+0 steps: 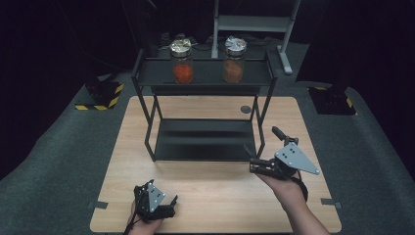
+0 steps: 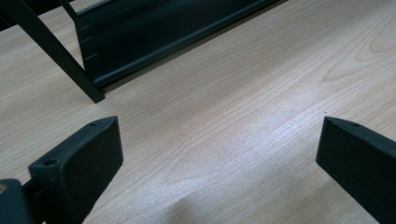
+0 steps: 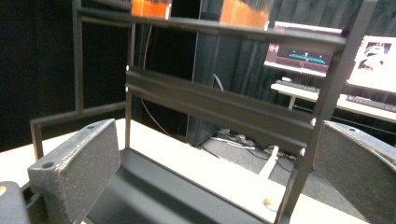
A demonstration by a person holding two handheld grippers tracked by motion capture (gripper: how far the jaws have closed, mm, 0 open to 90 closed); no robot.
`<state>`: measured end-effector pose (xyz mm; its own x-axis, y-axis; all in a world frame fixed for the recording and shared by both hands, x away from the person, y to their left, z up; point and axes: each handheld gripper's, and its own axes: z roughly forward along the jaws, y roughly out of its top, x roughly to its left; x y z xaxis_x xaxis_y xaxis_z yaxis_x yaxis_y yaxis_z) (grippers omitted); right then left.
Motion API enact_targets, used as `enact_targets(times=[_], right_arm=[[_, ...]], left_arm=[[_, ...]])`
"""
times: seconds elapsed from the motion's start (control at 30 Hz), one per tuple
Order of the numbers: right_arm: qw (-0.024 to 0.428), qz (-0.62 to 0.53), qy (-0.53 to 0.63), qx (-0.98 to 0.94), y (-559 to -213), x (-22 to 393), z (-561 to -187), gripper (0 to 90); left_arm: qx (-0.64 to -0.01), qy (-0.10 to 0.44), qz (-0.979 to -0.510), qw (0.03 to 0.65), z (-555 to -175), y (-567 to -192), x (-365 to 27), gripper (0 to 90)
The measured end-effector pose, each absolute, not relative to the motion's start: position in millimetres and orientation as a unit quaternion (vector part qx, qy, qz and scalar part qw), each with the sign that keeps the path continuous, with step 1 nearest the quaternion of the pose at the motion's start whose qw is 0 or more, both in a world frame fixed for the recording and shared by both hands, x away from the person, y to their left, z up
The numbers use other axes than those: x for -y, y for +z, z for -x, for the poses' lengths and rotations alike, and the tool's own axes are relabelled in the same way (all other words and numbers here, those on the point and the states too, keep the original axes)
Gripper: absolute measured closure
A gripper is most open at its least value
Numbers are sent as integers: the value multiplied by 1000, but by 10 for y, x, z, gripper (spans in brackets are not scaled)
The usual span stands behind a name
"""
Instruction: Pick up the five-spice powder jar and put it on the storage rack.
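Wooden table is lying bare at the bottom of the high view, where the left tool is resting released, jaws wide apart. Right of centre, the right tool, also released, is pointing toward the black rack. At the top, two jars are standing on its upper shelf. Judging by this, the reach is only beginning; next, the right tool needs lifting toward a jar.
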<state>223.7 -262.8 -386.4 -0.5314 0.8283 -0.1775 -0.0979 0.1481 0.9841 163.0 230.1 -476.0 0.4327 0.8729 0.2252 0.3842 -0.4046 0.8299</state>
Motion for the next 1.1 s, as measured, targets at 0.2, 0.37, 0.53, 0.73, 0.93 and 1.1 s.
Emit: enact_targets(times=[0.2,0.37,0.53,0.73,0.93,1.1], right_arm=[[395,-284,571,-661,-4049,2660,-2191,0],[391,-291,560,-670,-4190,2692,-2164,0],[390,-297,542,-682,-4397,2725,-2111,0],[387,-301,522,-698,-4583,2756,-2066,0],[380,-312,508,-707,-4717,2798,-2053,0],[370,-325,490,-719,-4864,2832,-2037,0]], left_arm=[[-409,340,-767,359,-1630,-4759,-2297,7],[-407,341,-769,357,-1631,-4758,-2288,7],[-405,344,-771,352,-1628,-4756,-2271,8],[-402,346,-773,348,-1625,-4755,-2250,8],[-399,349,-775,344,-1624,-4757,-2228,8],[-397,352,-776,340,-1620,-4758,-2210,7]])
